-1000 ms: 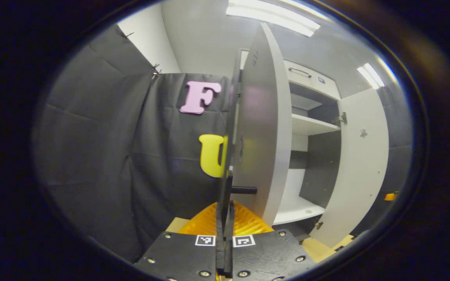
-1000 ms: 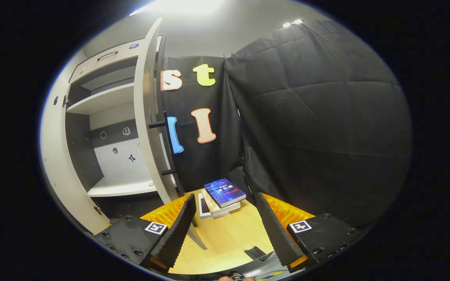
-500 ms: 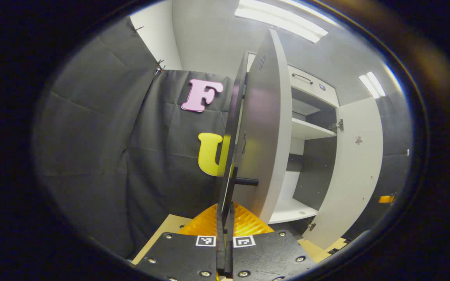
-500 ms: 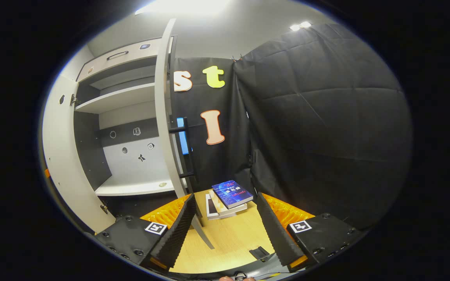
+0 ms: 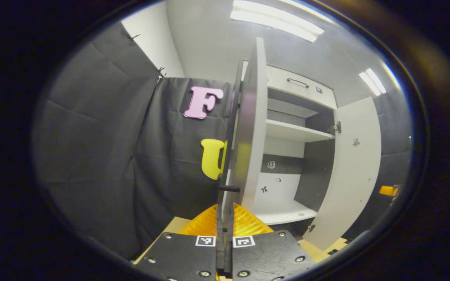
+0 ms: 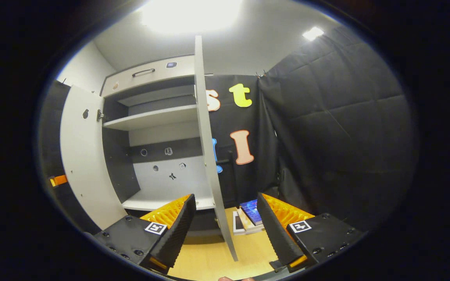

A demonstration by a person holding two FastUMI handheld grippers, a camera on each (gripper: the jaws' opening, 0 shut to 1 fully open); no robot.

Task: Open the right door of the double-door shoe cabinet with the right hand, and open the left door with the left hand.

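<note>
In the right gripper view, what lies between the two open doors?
The open cabinet interior: an upper shelf, a dark band across the back panel, and a bare bottom shelf. The left door and right door flank it.

stack of books (image 6: 248, 219) on wooden floor (image 6: 209, 265), bright ceiling lights (image 5: 275, 24)

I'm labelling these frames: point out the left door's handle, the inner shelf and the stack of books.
handle (image 5: 229, 189), left gripper view, its post
shelf (image 6: 150, 117), right gripper view, front edge
books (image 6: 251, 211), right gripper view, top cover
</note>
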